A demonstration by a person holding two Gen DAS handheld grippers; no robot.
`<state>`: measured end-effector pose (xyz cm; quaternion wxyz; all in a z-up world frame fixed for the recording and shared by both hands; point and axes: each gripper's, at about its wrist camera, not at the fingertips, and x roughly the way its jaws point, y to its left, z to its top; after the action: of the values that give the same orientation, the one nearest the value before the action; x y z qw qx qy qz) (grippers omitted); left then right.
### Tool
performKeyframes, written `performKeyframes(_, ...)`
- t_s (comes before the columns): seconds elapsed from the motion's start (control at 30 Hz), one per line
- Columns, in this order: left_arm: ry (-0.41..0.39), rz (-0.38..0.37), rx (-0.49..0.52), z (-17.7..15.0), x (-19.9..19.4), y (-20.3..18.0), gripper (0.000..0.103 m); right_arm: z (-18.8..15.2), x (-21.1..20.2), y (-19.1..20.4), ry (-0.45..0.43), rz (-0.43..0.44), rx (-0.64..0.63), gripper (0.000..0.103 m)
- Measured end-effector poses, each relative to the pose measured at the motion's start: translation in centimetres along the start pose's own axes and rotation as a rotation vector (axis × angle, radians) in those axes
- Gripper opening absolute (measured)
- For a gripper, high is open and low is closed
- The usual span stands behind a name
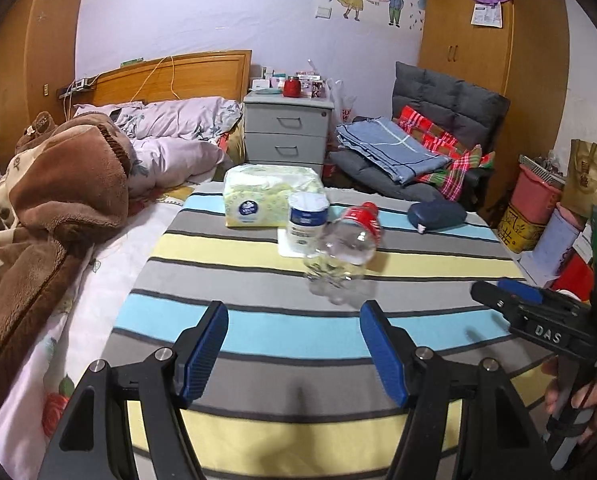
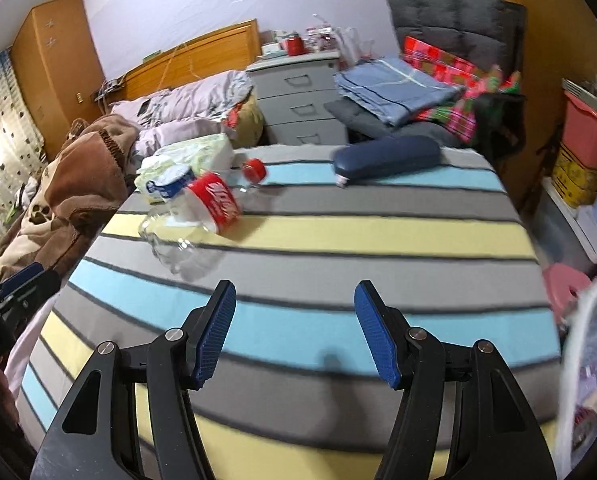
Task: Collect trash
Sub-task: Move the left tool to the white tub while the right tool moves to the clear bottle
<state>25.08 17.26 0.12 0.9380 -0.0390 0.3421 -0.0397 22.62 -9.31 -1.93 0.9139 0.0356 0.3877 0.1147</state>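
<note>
A clear plastic bottle point(image 1: 346, 248) with a red label and red cap lies on its side on the striped cloth point(image 1: 226, 248), ahead of my left gripper point(image 1: 293, 308). That gripper is open and holds nothing. Behind the bottle stand a white container point(image 1: 306, 222) and a tissue pack point(image 1: 258, 196). In the right wrist view the bottle point(image 2: 202, 216) lies to the far left of my right gripper point(image 2: 295, 292), which is also open and empty. The right gripper point(image 1: 494, 288) shows at the right edge of the left wrist view, held by a hand point(image 1: 594, 396).
A dark blue case point(image 2: 386, 158) lies at the far side of the striped cloth. A bed with a brown blanket point(image 1: 58, 208) is on the left. A grey drawer unit point(image 1: 286, 128) and a chair with folded cloths point(image 1: 402, 148) stand behind. A white-rimmed basket point(image 2: 578, 332) and pink stool point(image 2: 566, 284) sit at the right.
</note>
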Motion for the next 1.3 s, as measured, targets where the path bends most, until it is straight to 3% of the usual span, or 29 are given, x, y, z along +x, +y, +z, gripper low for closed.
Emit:
performKeyframes(0.37,0.020,-0.038,0.033,2.7,4.8,4.3,0.068,4.3,5.9,4.3,0.014,0.103,0.049,0.064)
performKeyframes(0.57,0.022,-0.091,0.002,3.8,6.9,5.9,0.070,5.1,7.8,5.3,0.040,0.055,0.074,0.076)
performKeyframes(0.7,0.039,-0.097,0.003,4.3,8.6,5.9,0.070,5.5,8.6,5.7,0.064,0.057,0.066,0.080)
performKeyframes(0.9,0.051,-0.118,-0.012,4.9,10.5,6.0,0.070,6.5,10.3,6.1,0.197,0.021,0.009,0.080)
performKeyframes(1.3,0.082,-0.201,0.025,6.0,13.6,3.6,0.072,6.0,10.0,4.0,0.198,-0.046,-0.134,0.080)
